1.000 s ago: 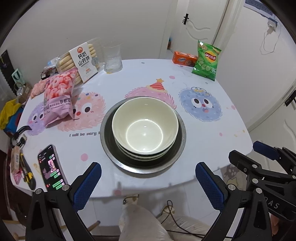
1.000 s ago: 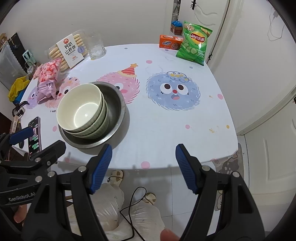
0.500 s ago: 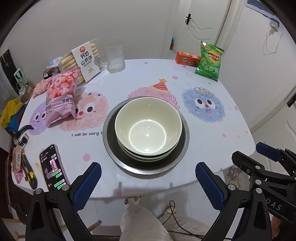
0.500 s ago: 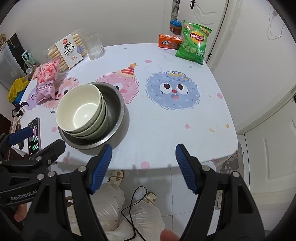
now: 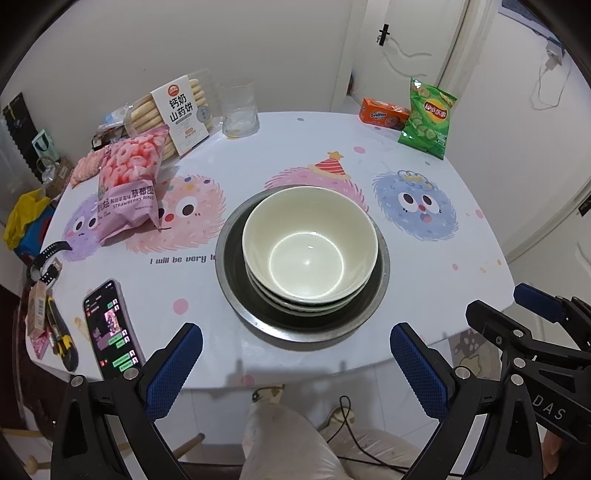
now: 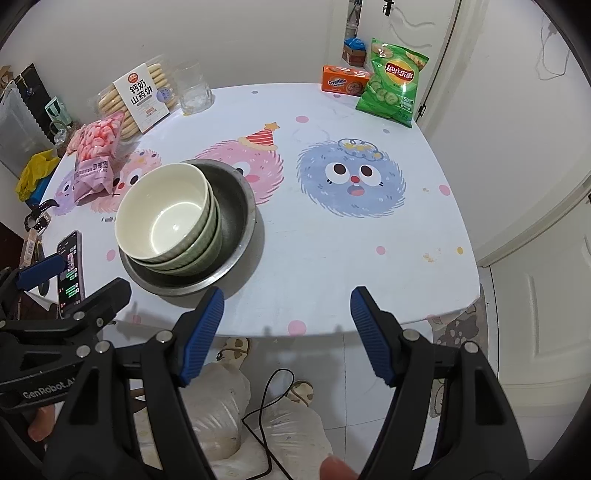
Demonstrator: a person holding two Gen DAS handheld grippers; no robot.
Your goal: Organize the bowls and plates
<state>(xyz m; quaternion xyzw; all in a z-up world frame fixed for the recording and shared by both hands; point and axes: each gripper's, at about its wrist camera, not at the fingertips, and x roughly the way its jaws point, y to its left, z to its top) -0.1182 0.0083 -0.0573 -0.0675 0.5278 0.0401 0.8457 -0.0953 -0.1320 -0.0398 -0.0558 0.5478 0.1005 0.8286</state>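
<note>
Both grippers hang off the table's [image 5: 461, 295] near edge, level, jaws wide, holding nothing. The left gripper [image 5: 295, 354] has the stack of bowls [image 5: 310, 247] at 12 o'clock, inside the metal basin [image 5: 380, 291]; the right gripper [image 6: 288, 325] sees it at 10 o'clock.

A round-cornered table [image 5: 110, 295] fills most of the room; its white top is printed with fuzzy cartoon monsters in pink, purple and blue, small coloured dots and a line of black lettering. Plain white walls [image 5: 295, 48] stand behind its far edge. Past the far right corner a white door [image 6: 417, 33] with a dark handle stands ajar, and a box sits on the floor in the gap. A white cable [image 5: 546, 74] hangs from a plug on the right wall. Beyond the table's right edge stands white panelled furniture [image 6: 535, 295]. The floor [image 6: 332, 369] below the near edge is pale tile, with a patterned mat near the right corner. The light is soft and even.
</note>
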